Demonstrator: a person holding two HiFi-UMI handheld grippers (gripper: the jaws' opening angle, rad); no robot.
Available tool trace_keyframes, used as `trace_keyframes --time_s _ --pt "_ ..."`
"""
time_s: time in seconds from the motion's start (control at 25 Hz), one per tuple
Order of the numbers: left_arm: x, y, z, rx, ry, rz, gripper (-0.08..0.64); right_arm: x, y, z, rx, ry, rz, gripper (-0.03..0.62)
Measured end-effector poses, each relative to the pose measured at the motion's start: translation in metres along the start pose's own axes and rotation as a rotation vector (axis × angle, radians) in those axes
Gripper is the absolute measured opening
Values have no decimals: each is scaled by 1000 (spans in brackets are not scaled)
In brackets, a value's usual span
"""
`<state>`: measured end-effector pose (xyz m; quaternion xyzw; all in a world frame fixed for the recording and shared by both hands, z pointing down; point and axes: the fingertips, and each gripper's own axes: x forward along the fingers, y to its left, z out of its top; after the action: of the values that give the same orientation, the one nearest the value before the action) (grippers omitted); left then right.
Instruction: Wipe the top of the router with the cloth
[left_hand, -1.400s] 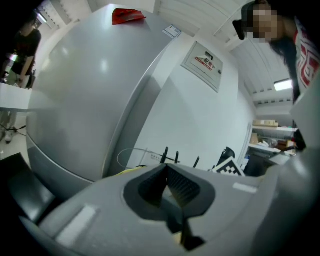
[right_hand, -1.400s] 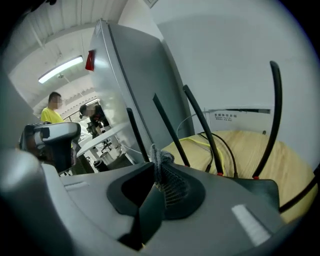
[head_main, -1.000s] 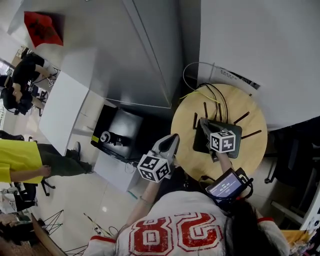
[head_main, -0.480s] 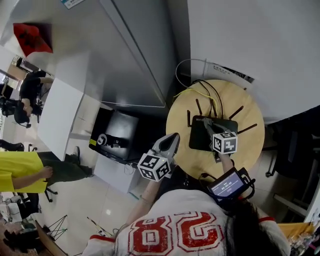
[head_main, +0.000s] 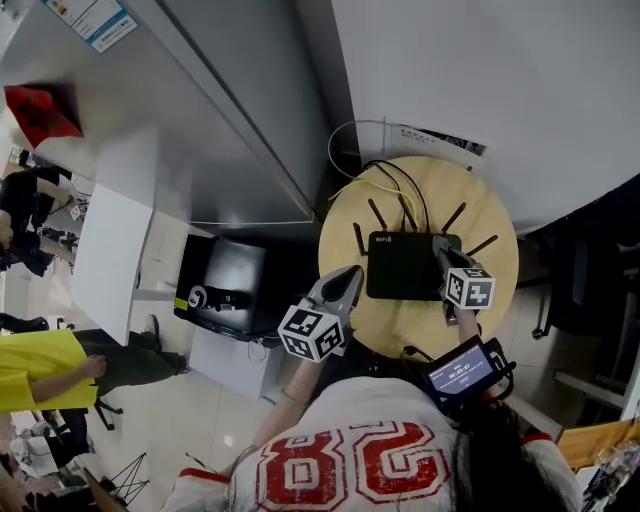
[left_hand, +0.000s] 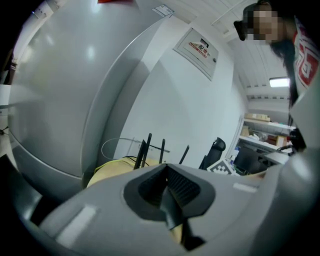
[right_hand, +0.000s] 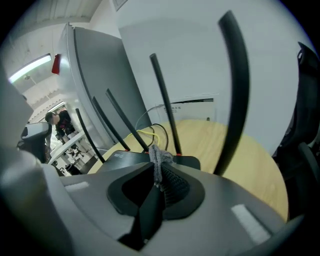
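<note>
Since a second ago, the right gripper has been carried across the router from its left part to its right edge.

Just left of the router, the left gripper is held with its jaws pressed together and nothing between them. The router is seen lying flat near the middle of a round, pale wooden table. It is a low, matte black rectangular box with small white print by its rear left corner, and thin black stick antennas are raised along its rear and sides. Black and yellow cables are looped behind the router. At the router's right edge, the right gripper's jaws are closed on a small grey knitted cloth, whose bunched tuft sticks out above the ribbed dark pads.
</note>
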<state>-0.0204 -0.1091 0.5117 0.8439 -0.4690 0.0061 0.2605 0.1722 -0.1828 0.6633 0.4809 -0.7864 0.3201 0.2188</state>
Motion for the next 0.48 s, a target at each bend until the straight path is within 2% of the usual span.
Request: trace_keyframes --time_s 0.32,0.48 --pt "3 -1 0 -3 1 -8 5 -23 -43 -4 8 -6 -112 38" --pt "0 4 1 -7 -7 1 5 -24 -30 1 15 -17 -104 38"
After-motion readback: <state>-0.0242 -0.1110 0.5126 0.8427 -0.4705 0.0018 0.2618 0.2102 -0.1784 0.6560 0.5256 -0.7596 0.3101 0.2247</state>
